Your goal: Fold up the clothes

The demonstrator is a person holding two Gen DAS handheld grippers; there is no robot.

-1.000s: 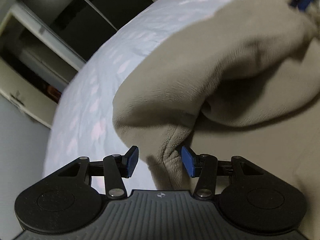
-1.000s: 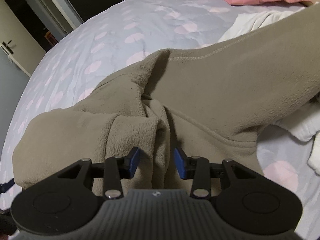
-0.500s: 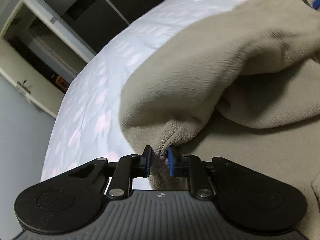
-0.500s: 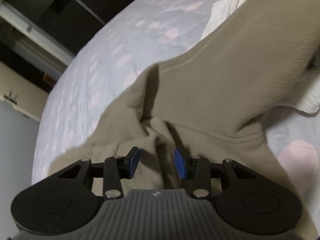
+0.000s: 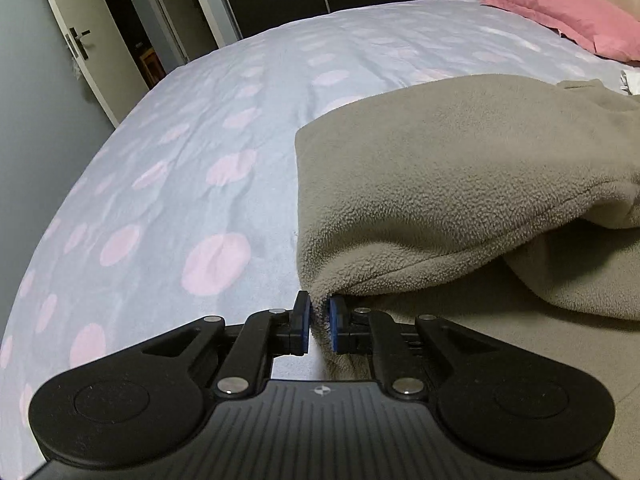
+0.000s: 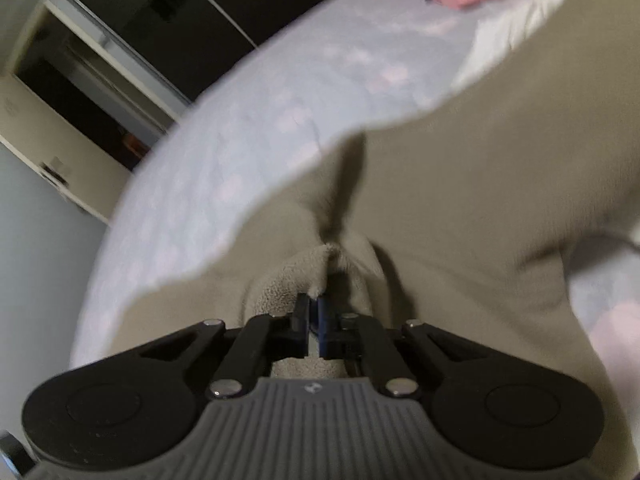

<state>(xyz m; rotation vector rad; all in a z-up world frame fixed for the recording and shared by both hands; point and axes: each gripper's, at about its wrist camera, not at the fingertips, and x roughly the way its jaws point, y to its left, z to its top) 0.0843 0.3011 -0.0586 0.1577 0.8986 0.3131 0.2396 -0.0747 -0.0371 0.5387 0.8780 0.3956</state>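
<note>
**A:** Left wrist view: left gripper (image 5: 319,326) is closing on the corner of the olive fleece (image 5: 460,184), which spreads away up and right over the dotted bedspread (image 5: 192,184).

**B:** Right wrist view, blurry: right gripper (image 6: 314,326) is clamped on a bunched fleece (image 6: 460,200) fold, the bulk running ahead and right.

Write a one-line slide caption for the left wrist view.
Left gripper closing on a taupe fleece garment's corner, over a dotted bedspread.

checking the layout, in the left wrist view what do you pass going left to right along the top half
door → spotted bedsheet → olive fleece → pink pillow
</note>
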